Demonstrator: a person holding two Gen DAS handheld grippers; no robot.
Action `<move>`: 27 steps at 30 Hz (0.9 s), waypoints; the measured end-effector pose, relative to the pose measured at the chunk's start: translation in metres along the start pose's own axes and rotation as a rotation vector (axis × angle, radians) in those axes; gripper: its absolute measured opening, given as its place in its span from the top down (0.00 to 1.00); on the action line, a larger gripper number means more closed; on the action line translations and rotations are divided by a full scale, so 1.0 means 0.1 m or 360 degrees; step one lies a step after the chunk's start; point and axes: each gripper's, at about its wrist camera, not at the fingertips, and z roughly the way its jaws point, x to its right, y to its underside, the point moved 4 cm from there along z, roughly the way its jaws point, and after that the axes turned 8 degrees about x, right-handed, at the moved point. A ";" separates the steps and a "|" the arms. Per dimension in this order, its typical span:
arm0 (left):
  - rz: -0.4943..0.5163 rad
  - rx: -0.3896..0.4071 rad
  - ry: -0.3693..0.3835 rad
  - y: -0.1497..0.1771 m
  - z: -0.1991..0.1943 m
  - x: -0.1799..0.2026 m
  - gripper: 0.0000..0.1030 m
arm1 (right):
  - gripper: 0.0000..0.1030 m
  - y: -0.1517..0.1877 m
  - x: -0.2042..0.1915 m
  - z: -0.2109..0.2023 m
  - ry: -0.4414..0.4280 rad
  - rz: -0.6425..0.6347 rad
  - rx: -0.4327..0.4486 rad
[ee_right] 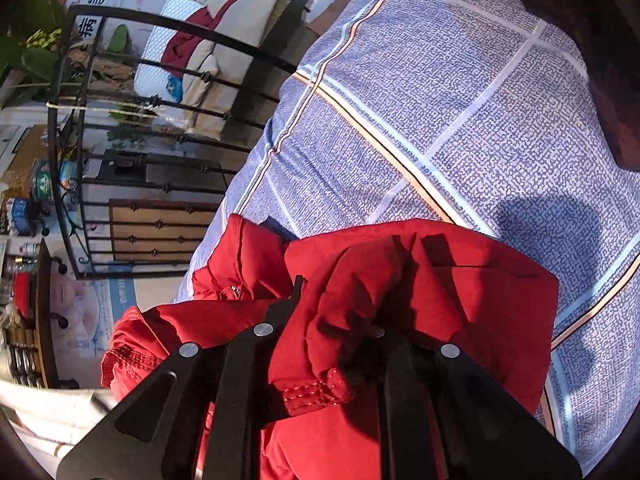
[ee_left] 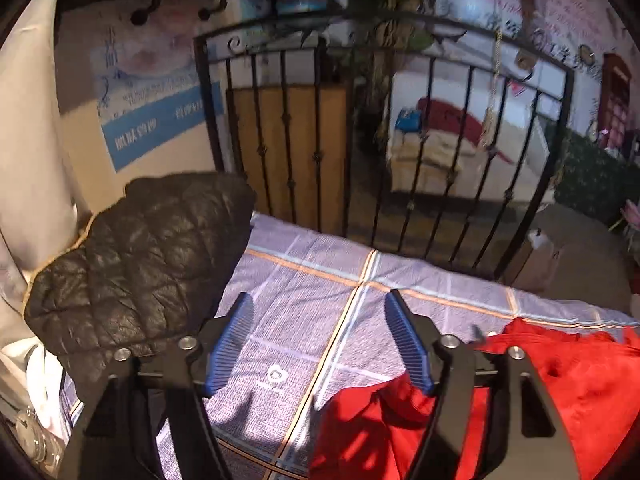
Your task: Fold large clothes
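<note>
A red padded jacket [ee_left: 580, 380] lies crumpled on the blue checked bedsheet [ee_left: 320, 264], at the lower right of the left wrist view. My left gripper [ee_left: 319, 296] hovers over bare sheet just left of it, open, with nothing between its blue pads [ee_left: 232, 344]. Its right finger overlaps the jacket's edge. In the right wrist view the red jacket [ee_right: 480, 300] fills the lower half. My right gripper [ee_right: 340, 304] is shut on a bunched fold of it, and the cloth hides its fingertips. A black quilted jacket [ee_left: 140, 260] sits folded at the sheet's left side.
A black iron bed rail [ee_left: 380, 120] stands along the bed's far edge; the rail [ee_right: 160, 120] also shows at left in the right wrist view. White fabric [ee_left: 32, 140] hangs at the far left. A cardboard box [ee_left: 536, 264] sits on the floor beyond the rail.
</note>
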 end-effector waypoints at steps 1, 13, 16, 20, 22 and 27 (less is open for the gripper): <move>0.0047 0.0046 0.0080 0.01 -0.22 0.08 0.22 | 0.88 -0.01 0.00 0.03 0.0015 0.0011 0.0008; 0.0608 -0.0101 0.0550 1.29 -0.84 2.10 0.04 | 0.65 0.01 -0.08 -0.12 -0.0050 0.0041 -0.0030; 0.0638 -0.0139 0.0456 1.29 -0.61 2.33 0.04 | 0.05 -0.04 -0.01 -0.35 -0.0317 0.0271 -0.0018; 0.0533 -0.0298 0.0472 1.16 -0.23 2.41 0.04 | 0.05 -0.07 -0.14 -0.89 -0.0346 0.0124 0.0136; 0.0564 -0.0324 0.0472 1.13 -0.12 2.46 0.04 | 0.05 0.08 -0.41 -1.21 -0.0327 -0.0194 0.0257; 0.0573 -0.0352 0.0464 1.13 0.08 2.53 0.04 | 0.05 0.90 -1.02 -1.26 -0.0121 -0.1039 0.0359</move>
